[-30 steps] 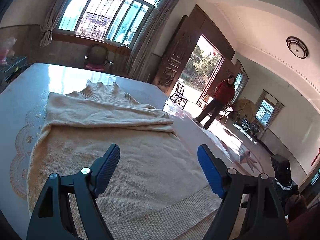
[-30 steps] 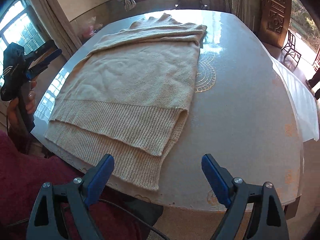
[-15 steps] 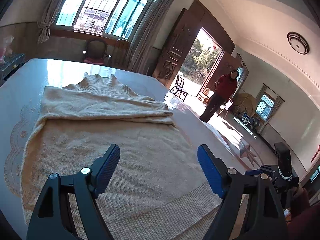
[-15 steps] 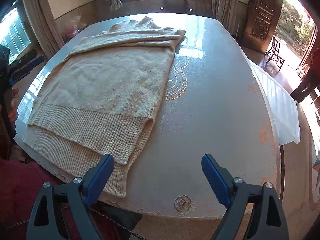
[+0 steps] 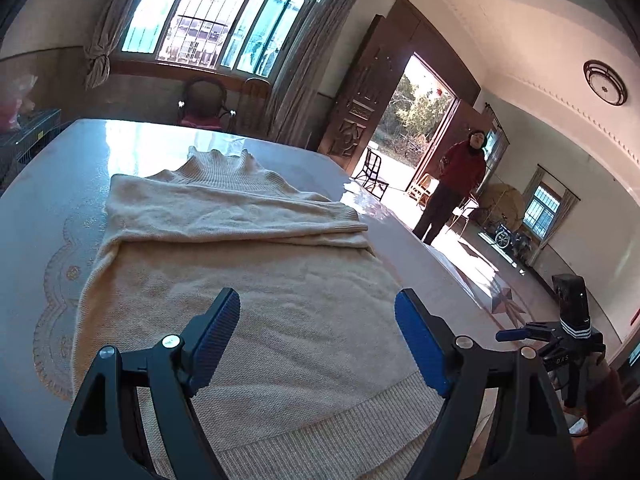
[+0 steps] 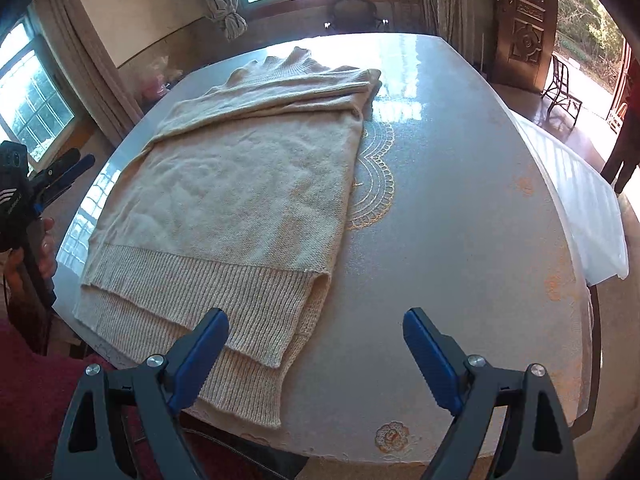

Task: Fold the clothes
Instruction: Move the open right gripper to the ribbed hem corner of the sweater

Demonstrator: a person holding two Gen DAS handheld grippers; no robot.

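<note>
Item: sweater [image 6: 248,184], cream knit, lying flat on the counter [image 6: 460,240] with its ribbed hem at the near edge and its collar at the far end; both sleeves appear already folded across the chest, forming a band below the collar. The front hem sits shorter than the back hem, which slightly overhangs the counter edge at the near corner. Left gripper [image 5: 318,340]: jaws spread wide, holding nothing, poised above the lower body of the sweater. Right gripper [image 6: 316,356]: jaws likewise wide apart and empty, hovering over the sweater's near right hem corner and the bare counter beside it. Step in hand, as judged: taking hold of the hem to carry it up toward the collar. Handling notes: each gripper should pinch one hem corner, catching both knit layers together so the longer back layer does not trail; lift evenly and keep the hem taut between the two so the fold line runs straight; lay the hem square on the sleeve band. Risk: loose knit stretches and sags if one side leads.
</note>
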